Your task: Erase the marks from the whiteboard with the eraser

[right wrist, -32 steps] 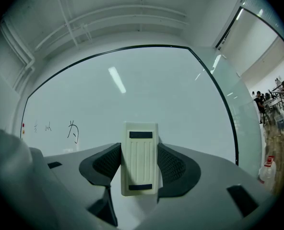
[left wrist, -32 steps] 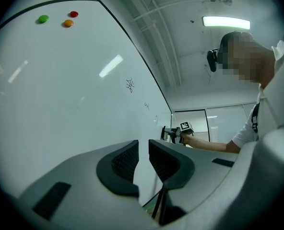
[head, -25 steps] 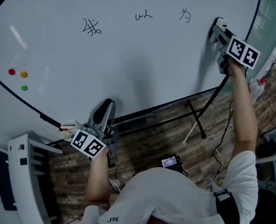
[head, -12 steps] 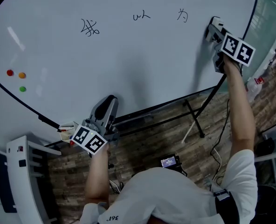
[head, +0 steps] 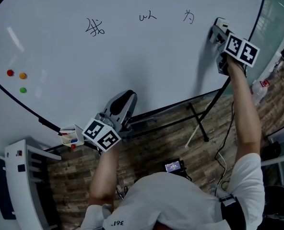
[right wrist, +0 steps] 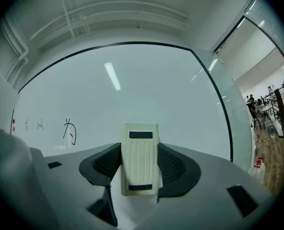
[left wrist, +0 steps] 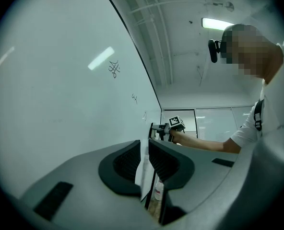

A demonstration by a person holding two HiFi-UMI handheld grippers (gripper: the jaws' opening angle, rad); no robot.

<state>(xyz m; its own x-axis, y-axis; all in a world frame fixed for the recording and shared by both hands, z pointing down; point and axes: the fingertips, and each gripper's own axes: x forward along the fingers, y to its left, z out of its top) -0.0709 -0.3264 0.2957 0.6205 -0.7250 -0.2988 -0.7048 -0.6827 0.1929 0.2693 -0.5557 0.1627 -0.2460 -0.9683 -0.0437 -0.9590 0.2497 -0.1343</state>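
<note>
Eraser (right wrist: 140,147): cream, ribbed plastic block, pinched upright between the ridged black jaws of the right gripper (right wrist: 139,170) and pressed to the glossy whiteboard (head: 147,61), just right of the nearest ink mark (head: 190,16). Two more marks (head: 94,28) lie leftward. Round magnets (head: 22,75) far left. Left gripper (left wrist: 144,159) low by the board's edge, jaws nearly together, empty.

Eraser (right wrist: 140,158) between right gripper (head: 218,29) jaws, against whiteboard (head: 132,61); marks (head: 190,16) just left of it, left gripper (head: 125,101) well below-left at board's bottom edge, magnets (head: 16,74) beyond.
</note>
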